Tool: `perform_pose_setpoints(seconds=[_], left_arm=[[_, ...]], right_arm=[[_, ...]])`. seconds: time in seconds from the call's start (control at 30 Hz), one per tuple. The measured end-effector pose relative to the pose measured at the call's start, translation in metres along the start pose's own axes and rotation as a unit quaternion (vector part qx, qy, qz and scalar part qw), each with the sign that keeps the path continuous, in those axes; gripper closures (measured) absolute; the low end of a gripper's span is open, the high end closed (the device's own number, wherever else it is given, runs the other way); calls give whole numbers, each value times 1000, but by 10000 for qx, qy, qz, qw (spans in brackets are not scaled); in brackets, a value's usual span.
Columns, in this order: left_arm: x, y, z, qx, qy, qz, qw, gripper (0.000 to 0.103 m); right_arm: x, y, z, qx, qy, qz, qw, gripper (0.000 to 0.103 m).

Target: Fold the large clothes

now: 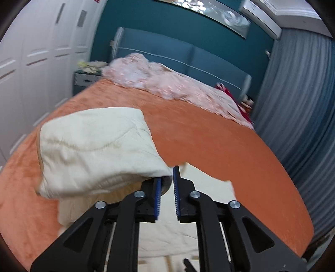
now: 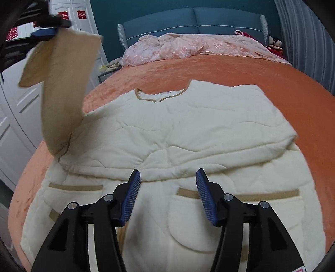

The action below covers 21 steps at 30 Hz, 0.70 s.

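Observation:
A cream quilted jacket (image 2: 178, 129) with tan trim lies spread on the orange bed (image 2: 272, 71), its right sleeve folded across the chest. My left gripper (image 1: 166, 184) is shut on the left sleeve (image 1: 94, 150) and holds it up in the air; in the right wrist view the gripper (image 2: 45, 29) is at the top left with the sleeve (image 2: 60, 83) hanging from it, tan lining showing. My right gripper (image 2: 167, 180) is open and empty, hovering over the jacket's middle, above the two pockets.
A pink crumpled quilt (image 2: 188, 46) lies along the blue headboard (image 2: 196, 18). White wardrobes (image 1: 31, 52) stand on the left, a nightstand (image 1: 85, 79) beside the bed, grey curtains (image 1: 303, 115) on the right. Bare orange bedspread (image 1: 209, 136) lies beyond the jacket.

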State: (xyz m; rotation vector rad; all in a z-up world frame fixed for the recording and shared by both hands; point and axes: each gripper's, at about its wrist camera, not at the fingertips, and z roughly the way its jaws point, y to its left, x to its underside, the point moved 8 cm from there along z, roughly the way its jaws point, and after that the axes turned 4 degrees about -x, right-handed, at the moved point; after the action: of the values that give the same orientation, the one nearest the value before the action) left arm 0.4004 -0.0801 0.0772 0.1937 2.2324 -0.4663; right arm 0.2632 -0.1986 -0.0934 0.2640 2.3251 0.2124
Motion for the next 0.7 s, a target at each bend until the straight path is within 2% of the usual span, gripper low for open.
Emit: perform_pose_setpoints(seconds=[0.07,0.1,0.17,0.23,0.4,0.47,0.57,0.7], left_arm=[[39,-33,20,206,374,-39,9991,39],[55,-40,25,314,480,-174,9982,37],[81,-39,31,387,657,-449,9961,36],[95,-22,34,321,786,-756,9935,36],[103,65,34,-359,821,-1631,9825,36],[102,104,34,-775,797,-1875,9760,37],[103,153,37,-1258,792,-2172,9647,37],[121,194,50,-1685,1064,-2283,9530,38]], right_arm=[[7,-22,-18,116,12,106,9999,44],[9,-33,-24,161,29,167,9997,44],[13,-53,-32,272,76,248,9993,44],[12,-68,-33,307,115,349,9989,44],[-17,-75,-19,137,51,627,9979,44],[-39,-61,-8,54,-19,512,9987,44],[-68,-26,13,-115,29,134,9998,37],[-81,41,59,-26,348,-938,9950,33]])
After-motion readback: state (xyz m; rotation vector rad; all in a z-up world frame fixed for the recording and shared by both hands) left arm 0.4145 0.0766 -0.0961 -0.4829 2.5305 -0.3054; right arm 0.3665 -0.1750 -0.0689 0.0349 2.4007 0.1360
